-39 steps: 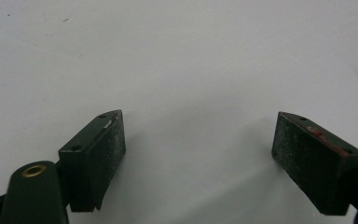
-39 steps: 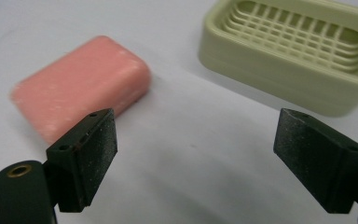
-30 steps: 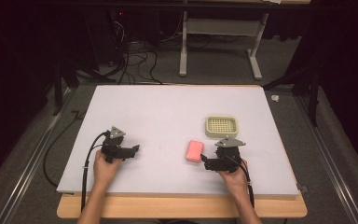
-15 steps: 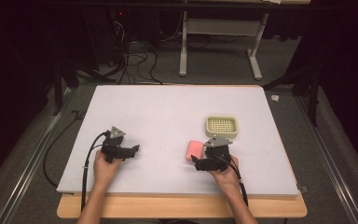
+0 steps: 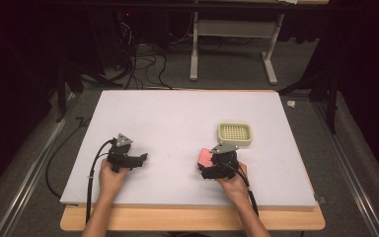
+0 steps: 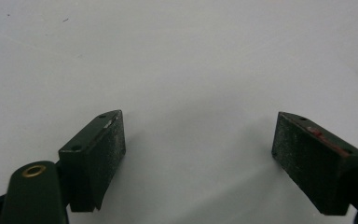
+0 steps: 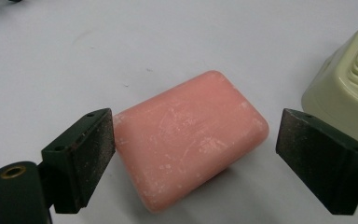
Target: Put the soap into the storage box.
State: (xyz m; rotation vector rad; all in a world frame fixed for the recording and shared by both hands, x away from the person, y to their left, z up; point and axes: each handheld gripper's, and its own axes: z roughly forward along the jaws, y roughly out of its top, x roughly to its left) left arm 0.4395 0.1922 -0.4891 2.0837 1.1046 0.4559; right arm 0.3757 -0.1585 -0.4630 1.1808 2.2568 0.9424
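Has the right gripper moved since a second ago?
Yes. In the high view the right gripper has shifted left, away from the soap dish, and now sits over the pink soap with its jaws open around it.

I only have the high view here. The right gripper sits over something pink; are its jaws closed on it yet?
Observer: No. In the right gripper view the right gripper is open, one jaw on each side of the pink soap bar. A gap shows at the right jaw; the left jaw is at the bar's corner.
Operator: Is the bar lying flat?
Observer: Yes, flat on the white table, turned at an angle to the jaws.
Operator: And the left gripper, holding anything?
Observer: Nothing. The left gripper is open, with bare table between its jaws.
Operator: Is the dish close to the bar?
Observer: The pale green soap dish stands apart from it.
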